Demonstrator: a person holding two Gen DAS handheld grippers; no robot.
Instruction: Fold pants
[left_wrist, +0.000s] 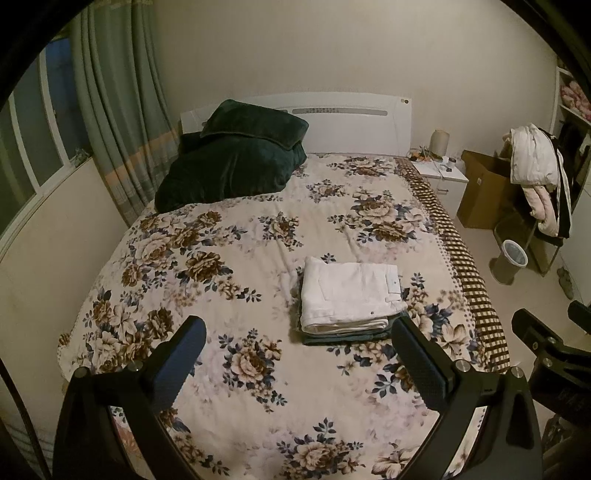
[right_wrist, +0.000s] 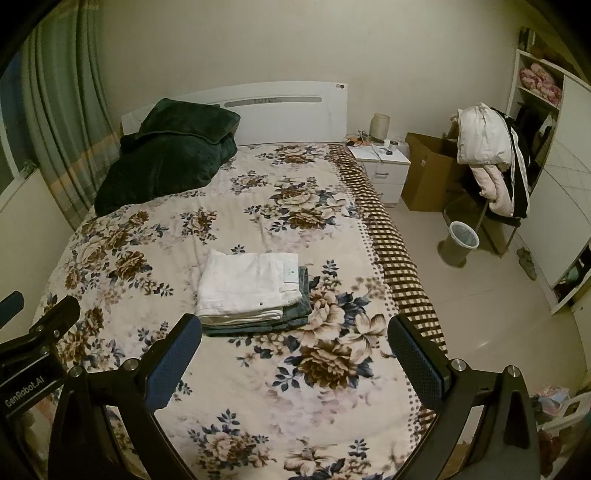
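Two folded pants (left_wrist: 351, 295), two grippers (left_wrist: 299, 332)

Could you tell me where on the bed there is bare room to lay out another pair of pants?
The floral bedspread is bare between the dark green blankets and the folded pants stack, and from the stack toward both grippers. Only the headboard's left corner is crowded.

Before me a floral bedspread (left_wrist: 229, 258), dark green pillows (left_wrist: 236, 166) upper left, white nightstand (left_wrist: 443, 177), cardboard box (left_wrist: 484, 192), wastebasket (left_wrist: 511, 258) at right
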